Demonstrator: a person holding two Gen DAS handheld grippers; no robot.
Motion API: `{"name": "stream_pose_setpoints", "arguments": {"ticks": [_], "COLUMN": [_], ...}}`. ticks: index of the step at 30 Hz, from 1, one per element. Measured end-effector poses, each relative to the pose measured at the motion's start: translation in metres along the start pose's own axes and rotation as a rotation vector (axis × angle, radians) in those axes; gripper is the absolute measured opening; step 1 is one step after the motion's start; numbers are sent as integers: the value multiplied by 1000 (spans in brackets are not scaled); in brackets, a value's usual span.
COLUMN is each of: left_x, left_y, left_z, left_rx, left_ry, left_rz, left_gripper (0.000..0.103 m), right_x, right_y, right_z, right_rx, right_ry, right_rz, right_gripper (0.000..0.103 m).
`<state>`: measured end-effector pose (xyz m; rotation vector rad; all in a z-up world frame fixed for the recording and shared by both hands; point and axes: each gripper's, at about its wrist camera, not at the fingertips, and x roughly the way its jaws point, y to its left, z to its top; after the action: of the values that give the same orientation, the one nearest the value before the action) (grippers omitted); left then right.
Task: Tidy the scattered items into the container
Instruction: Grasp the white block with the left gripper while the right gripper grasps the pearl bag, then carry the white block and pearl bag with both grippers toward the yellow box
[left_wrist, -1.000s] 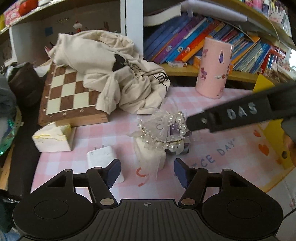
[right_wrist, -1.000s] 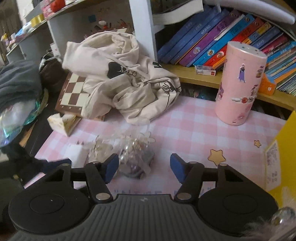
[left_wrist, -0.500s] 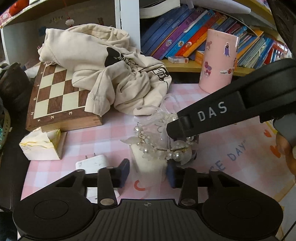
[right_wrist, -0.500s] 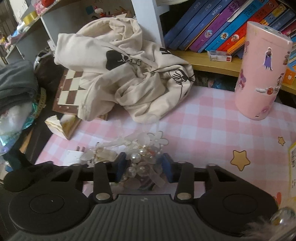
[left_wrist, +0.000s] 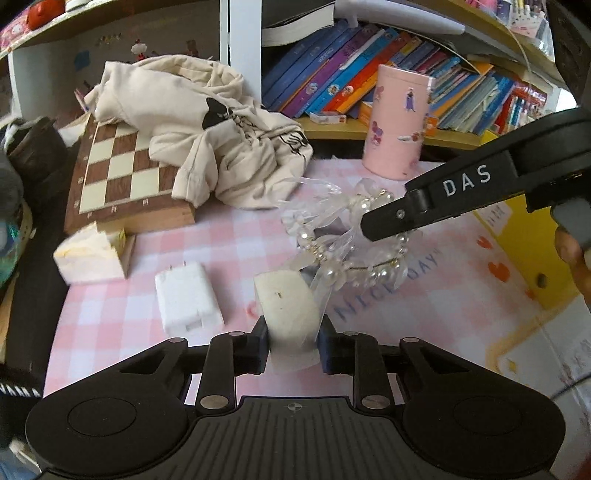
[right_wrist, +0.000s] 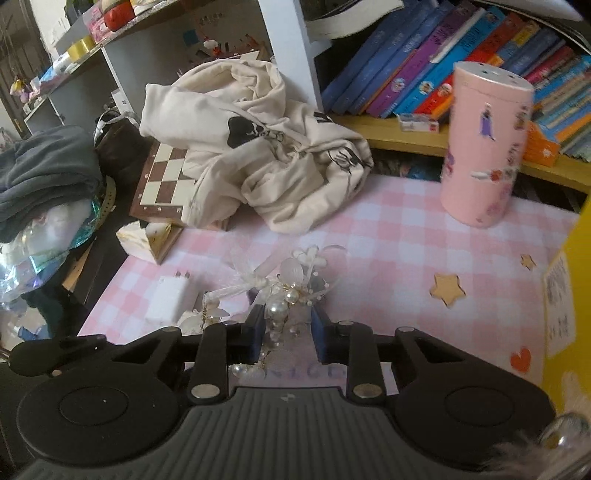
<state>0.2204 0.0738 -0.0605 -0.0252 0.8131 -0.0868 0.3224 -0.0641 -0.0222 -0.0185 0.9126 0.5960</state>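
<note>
**Mia:** Look between our left fingers. We have the white block (left_wrist: 291, 317) squeezed tight in our left gripper (left_wrist: 291, 341). A second ago those fingers were wide apart and nothing was in them.

**Ben:** And our right gripper (right_wrist: 288, 334)?

**Mia:** It is pinched shut on the pearl crown (right_wrist: 284, 295). A second ago its fingers were open too, with the crown lying just ahead of them. Now the pearls sit right between the blue pads.

**Ben:** So we hold two things at once!

**Mia:** Yes. In the left view the crown (left_wrist: 347, 240) hangs from the right gripper, just past our left fingertips and a bit to the right. It looks lifted off the pink checked mat (left_wrist: 229, 236), and so does the block, I think.

**Ben:** What is left out there?

**Mia:** The white plug (left_wrist: 186, 299) lies just to the left of our left fingers. The tissue pack (left_wrist: 88, 254) is farther left. Beyond them sit the chess board (left_wrist: 122, 177) and the cream cloth (left_wrist: 221, 140).

**Ben:** Where do we put our things?

**Mia:** I think the yellow box (left_wrist: 528, 236), off to the right of both grippers, is the container. We cannot see inside it. The pink tin (left_wrist: 397, 122) stands far ahead.
</note>
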Motion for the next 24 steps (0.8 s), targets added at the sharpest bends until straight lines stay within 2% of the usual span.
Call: {"name": "stream_pose_setpoints", "arguments": {"ticks": [5,24], "left_x": [-28,-88], "left_y": [-6,-25], "left_z": [-13,-36], "left_rx": [-13,-9], "left_ry": [-5,-62], "left_rz": [-30,-34], "left_gripper": [24,24], "right_x": [-26,-97], "right_y": [1,-6], "right_z": [-19,-92], "right_rx": [3,58], "right_ry": [-1,24], "right_rz": [-8,-40], "right_gripper": [25,25]}}
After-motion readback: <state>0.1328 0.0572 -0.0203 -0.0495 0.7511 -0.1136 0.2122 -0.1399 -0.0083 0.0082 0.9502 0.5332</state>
